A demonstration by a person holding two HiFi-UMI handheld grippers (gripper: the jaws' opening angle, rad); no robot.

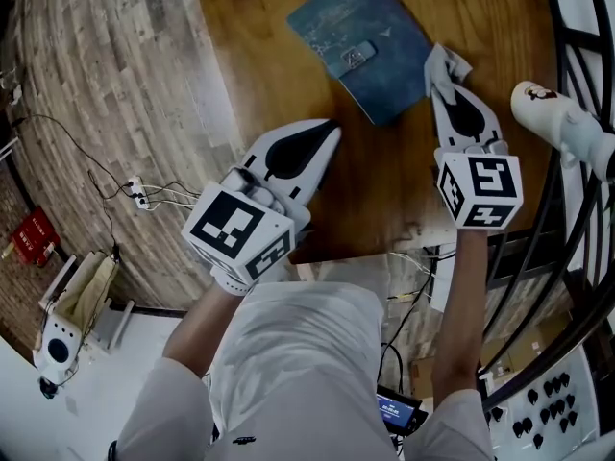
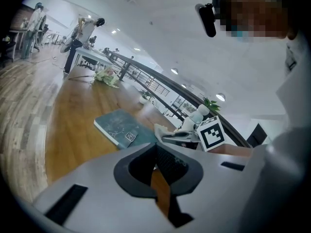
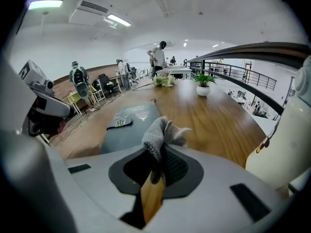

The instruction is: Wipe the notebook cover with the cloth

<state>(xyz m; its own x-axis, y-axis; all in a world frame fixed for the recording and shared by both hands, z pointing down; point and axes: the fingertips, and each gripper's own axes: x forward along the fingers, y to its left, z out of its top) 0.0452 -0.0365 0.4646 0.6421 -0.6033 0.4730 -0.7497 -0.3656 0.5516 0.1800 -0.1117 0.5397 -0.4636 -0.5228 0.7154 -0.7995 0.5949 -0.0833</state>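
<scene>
A blue-grey notebook (image 1: pixel 360 46) lies flat and closed on the wooden surface (image 1: pixel 480 12), a small label patch on its cover, set at a slant to the person. The right gripper (image 1: pixel 445 84) has its jaws pressed together on a small grey cloth (image 1: pixel 444 63), which sticks up in a crumpled tuft beyond the tips (image 3: pixel 163 132). The cloth sits at the notebook's right-hand corner, though whether it actually touches the cover is hard to make out from here. The left gripper (image 1: pixel 327 134) hangs over bare wood near the notebook's near corner, its jaws closed on each other with nothing between them (image 2: pixel 156 154). A white figure (image 1: pixel 562 123) stands just to the right of the right gripper, and a potted plant (image 3: pixel 202 84) sits farther along the surface.
</scene>
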